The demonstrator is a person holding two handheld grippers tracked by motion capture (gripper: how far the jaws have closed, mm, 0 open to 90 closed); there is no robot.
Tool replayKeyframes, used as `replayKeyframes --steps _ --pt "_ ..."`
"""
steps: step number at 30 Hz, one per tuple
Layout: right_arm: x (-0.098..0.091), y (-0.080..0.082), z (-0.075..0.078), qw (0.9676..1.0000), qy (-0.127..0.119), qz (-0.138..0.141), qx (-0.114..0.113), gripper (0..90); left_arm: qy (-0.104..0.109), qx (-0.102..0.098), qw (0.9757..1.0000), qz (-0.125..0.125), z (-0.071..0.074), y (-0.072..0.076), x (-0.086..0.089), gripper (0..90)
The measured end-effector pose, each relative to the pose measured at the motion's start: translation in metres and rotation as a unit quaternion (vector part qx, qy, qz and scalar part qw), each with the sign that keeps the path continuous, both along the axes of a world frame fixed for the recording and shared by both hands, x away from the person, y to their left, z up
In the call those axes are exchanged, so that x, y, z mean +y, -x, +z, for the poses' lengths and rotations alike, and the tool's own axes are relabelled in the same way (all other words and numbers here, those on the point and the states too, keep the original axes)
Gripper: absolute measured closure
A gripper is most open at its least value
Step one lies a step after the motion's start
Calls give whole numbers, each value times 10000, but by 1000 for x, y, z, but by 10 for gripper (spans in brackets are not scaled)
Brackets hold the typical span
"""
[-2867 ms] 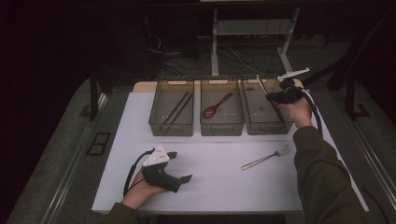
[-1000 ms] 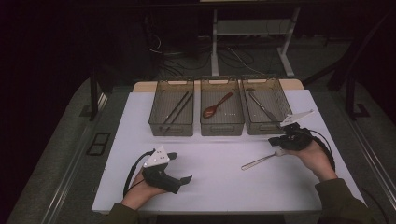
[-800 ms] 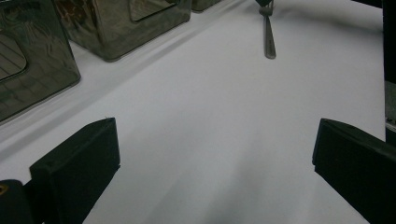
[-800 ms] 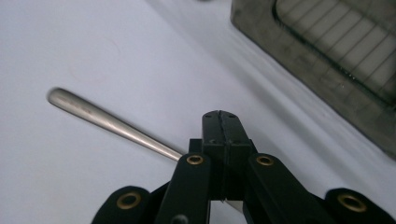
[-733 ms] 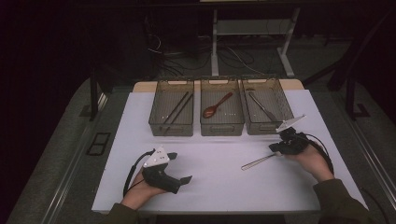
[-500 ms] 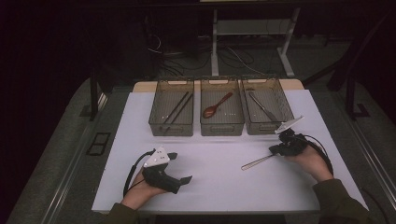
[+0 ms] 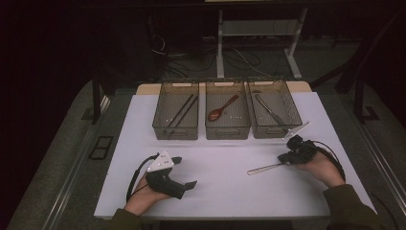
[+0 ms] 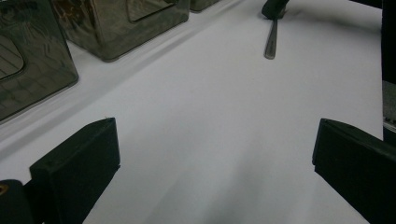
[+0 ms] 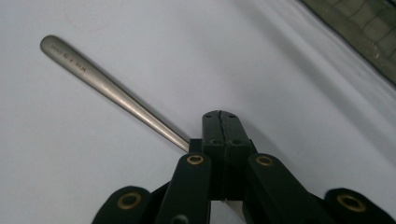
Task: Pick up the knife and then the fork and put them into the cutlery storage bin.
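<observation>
White tabletop (image 7: 225, 163) carries the whole job. Nearest the person, the left gripper (image 7: 184, 184) rests on it with jaws spread wide and nothing between them. Farther right, the right gripper (image 7: 286, 157) is clamped on the fork (image 7: 264, 168), which lies flat with its handle free. Beyond stand three mesh bins: chopsticks (image 7: 181, 110), wooden spoon (image 7: 221, 109) and metal cutlery (image 7: 269, 110) are sorted. Judged remaining: lift the fork into the right bin (image 7: 292, 103).

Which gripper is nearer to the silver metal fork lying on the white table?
Right. The right gripper is shut on the silver metal fork at its head end, while the left gripper rests open on the white table, well apart from the fork.
</observation>
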State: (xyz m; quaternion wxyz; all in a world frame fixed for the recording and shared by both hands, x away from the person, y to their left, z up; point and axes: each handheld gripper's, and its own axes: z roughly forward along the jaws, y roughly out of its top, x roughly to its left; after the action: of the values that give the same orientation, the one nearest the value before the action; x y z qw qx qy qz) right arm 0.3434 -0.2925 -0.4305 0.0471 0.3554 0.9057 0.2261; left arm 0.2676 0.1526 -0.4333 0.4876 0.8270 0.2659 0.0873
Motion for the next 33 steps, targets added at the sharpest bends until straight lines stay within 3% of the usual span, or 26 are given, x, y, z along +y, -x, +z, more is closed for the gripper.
replayKeyframes --steps 21,26,28,30,33 --pt "3 46 4 9974 203 585 358 892 -4 -7 10000 -32 1 1 -1 0" --pt "2 49 8 9973 224 631 287 888 13 -11 10000 -19 1 1 -2 0" --pt "3 49 13 9973 202 678 216 832 13 -13 10000 -23 1 1 -2 0" --pt "5 51 16 9961 210 822 225 806 5 -15 10000 -24 1 1 -2 0" --pt "9 52 17 9927 418 1123 153 767 1 -12 10000 -29 1 1 -2 0"
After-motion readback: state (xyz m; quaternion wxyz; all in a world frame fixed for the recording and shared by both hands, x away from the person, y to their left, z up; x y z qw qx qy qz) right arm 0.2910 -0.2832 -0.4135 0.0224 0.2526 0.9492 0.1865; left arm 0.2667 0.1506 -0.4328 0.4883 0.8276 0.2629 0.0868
